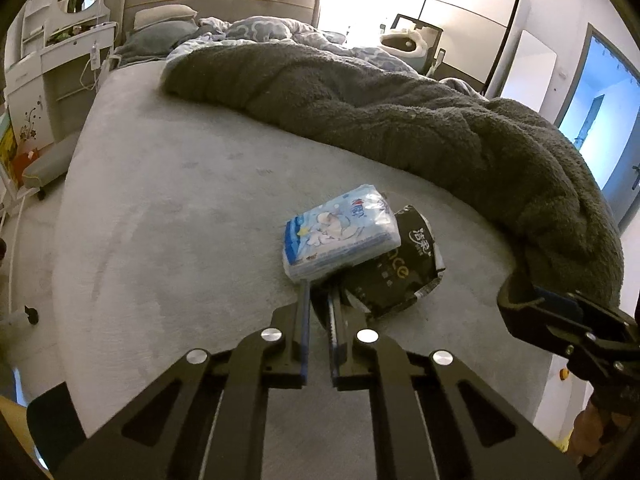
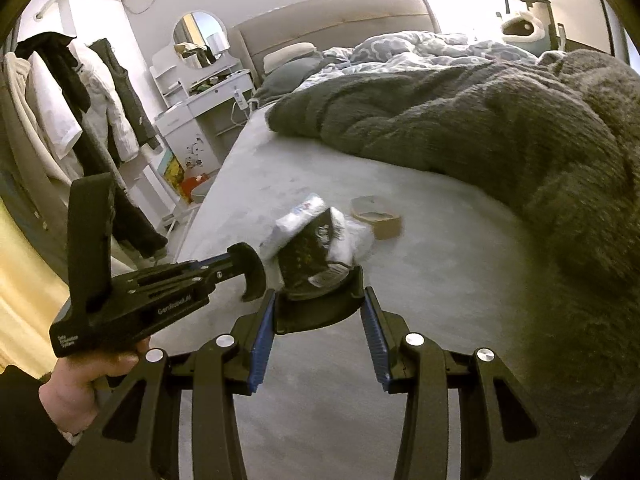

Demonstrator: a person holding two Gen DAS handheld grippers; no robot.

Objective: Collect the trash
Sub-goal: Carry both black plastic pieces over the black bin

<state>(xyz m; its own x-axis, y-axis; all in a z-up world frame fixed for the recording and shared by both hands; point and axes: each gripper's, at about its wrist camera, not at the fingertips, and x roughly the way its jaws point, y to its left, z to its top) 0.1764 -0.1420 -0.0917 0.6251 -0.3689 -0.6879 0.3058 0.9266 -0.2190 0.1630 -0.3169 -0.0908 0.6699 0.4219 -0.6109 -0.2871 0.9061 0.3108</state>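
Observation:
A light blue tissue pack (image 1: 340, 232) and a crumpled black wrapper (image 1: 400, 272) hang just past my left gripper (image 1: 320, 292), which is shut and seems to pinch their near edges above the grey bed sheet (image 1: 180, 220). In the right wrist view the same black wrapper (image 2: 312, 256) and blue pack (image 2: 296, 216) hang at the tip of the left gripper (image 2: 256, 276). My right gripper (image 2: 320, 300) is open and empty, close behind the wrapper. A brown tape roll (image 2: 378, 216) lies on the sheet beyond.
A thick dark grey blanket (image 1: 420, 120) is bunched over the right half of the bed, with a patterned duvet (image 1: 280, 32) and pillows by the headboard. A white vanity desk (image 2: 200, 112) and a rack of hanging clothes (image 2: 80, 100) stand left of the bed.

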